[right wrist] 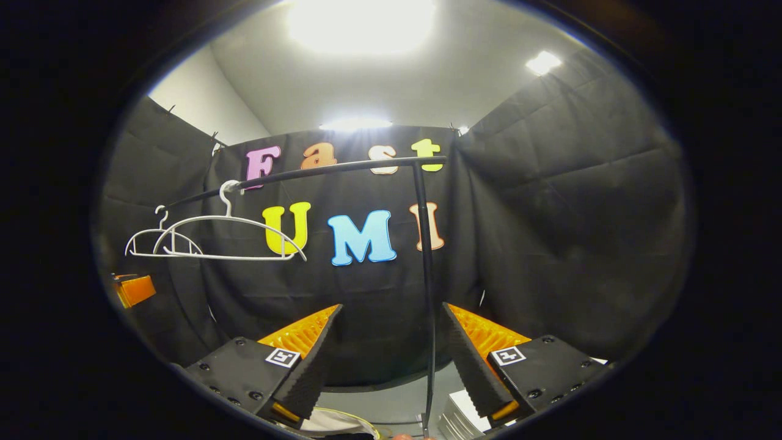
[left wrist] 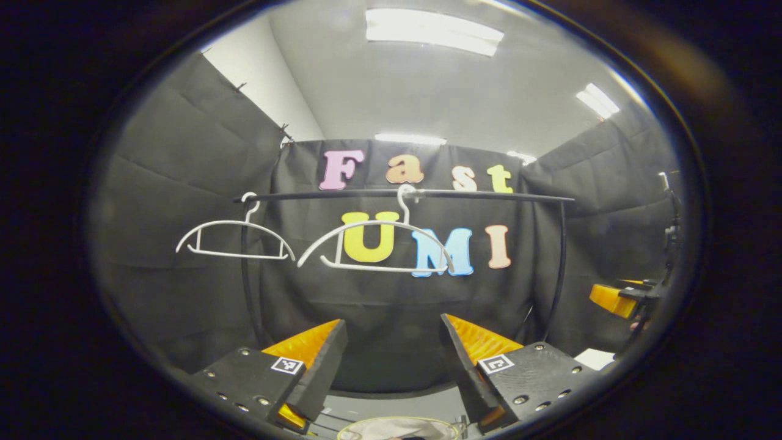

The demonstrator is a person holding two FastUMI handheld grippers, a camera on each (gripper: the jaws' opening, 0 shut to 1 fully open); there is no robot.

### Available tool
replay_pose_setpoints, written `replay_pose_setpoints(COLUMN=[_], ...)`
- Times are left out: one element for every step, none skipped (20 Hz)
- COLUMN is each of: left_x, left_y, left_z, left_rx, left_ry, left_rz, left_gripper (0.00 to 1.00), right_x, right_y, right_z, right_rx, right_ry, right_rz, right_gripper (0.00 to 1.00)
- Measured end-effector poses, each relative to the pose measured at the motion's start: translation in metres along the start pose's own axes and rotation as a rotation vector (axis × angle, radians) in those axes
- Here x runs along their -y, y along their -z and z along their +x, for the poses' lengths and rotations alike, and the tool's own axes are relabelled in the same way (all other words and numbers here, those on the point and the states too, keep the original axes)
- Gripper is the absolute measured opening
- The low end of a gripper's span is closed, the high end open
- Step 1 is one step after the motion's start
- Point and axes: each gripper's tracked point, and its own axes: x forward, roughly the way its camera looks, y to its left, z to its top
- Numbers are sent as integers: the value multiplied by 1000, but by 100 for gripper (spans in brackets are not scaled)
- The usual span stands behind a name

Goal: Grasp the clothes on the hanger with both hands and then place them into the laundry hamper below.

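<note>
We recorded the left gripper with jaws spread wide, holding and touching nothing. We recorded the right gripper likewise wide apart and empty, the rack's upright post seen between its fingers, farther off. Two bare hangers hung on the rail: one near its left end, one near its middle. Pale cloth, possibly the clothes, lay inside the hamper's rim below; we could not tell for certain.
</note>
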Motion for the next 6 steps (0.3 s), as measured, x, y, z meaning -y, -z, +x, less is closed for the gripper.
replay_pose_setpoints(left_x=[-1, -1, 0, 4, 6, 4], left_y=[0, 3, 4, 2, -1, 0], left_z=[2, 4, 4, 5, 4, 5], left_rx=[4, 3, 7, 26, 42, 46], left_ry=[6, 13, 31, 61, 87, 96], left_rz=[-10, -19, -26, -28, -24, -16], left_gripper=[88, 88, 88, 88, 88, 88], right_x=[-1, -12, -2, -3, -5, -4], right_y=[-1, 6, -1, -2, -1, 2], right_z=[0, 1, -3, -5, -5, -6], right_rx=[0, -4, -8, -11, -18, -29], right_ry=[6, 10, 12, 13, 17, 21], right_rz=[-10, -18, -21, -24, -26, -23], right_gripper=[98, 98, 98, 98, 98, 98])
